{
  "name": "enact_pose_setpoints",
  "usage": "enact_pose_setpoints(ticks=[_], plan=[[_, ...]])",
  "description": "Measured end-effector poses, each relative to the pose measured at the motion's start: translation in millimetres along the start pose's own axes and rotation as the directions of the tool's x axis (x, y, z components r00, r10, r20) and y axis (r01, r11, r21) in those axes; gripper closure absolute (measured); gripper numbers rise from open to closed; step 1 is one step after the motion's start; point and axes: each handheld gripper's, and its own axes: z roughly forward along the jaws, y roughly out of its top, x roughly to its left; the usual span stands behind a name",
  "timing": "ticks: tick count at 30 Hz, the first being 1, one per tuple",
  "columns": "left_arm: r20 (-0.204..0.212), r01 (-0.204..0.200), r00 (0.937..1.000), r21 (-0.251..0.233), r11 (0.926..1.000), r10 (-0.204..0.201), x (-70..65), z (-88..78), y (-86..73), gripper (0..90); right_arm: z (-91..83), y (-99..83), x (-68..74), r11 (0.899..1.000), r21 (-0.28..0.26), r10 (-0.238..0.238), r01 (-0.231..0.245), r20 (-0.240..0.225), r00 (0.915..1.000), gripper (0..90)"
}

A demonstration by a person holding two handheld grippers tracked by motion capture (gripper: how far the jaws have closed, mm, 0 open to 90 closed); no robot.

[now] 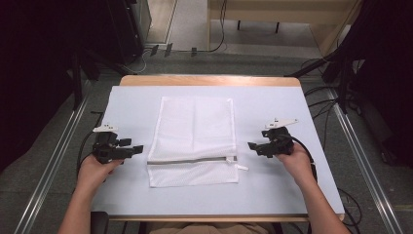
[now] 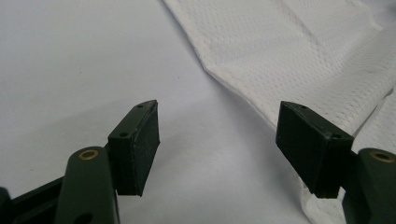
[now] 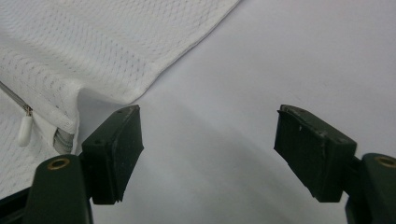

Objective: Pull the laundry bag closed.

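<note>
Pale table cover (image 1: 272, 102) lies under a white mesh bag (image 1: 195, 131), flat at its middle, zipper (image 1: 187, 160) apparently closed (pull at my right). Both my left gripper (image 1: 138, 148) and right gripper (image 1: 252, 145) flank it, jaws apart, holding nothing; work seems unstarted.

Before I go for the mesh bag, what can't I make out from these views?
- Mesh bag contents: high view, white mesh too fine to see through; cannot tell if anything is inside.
- Zip pull: right gripper view, its slider is partly behind a fold of fabric.
- Bag's far side: left gripper view, cut off by the top and right edges.
- Table front edge: high view, partly covered by the forearms.
</note>
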Motion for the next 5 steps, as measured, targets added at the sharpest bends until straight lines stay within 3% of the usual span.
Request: enact_pose_setpoints(ticks=[5], plan=[[-0.051,0.019,0.9985,-0.021,0.9996,-0.02,2.1,3.1,-1.6,24.7,0.7,-0.8,-1.4,1.0,0.01,-0.003,0.003,0.011,0.9999,24.3]])
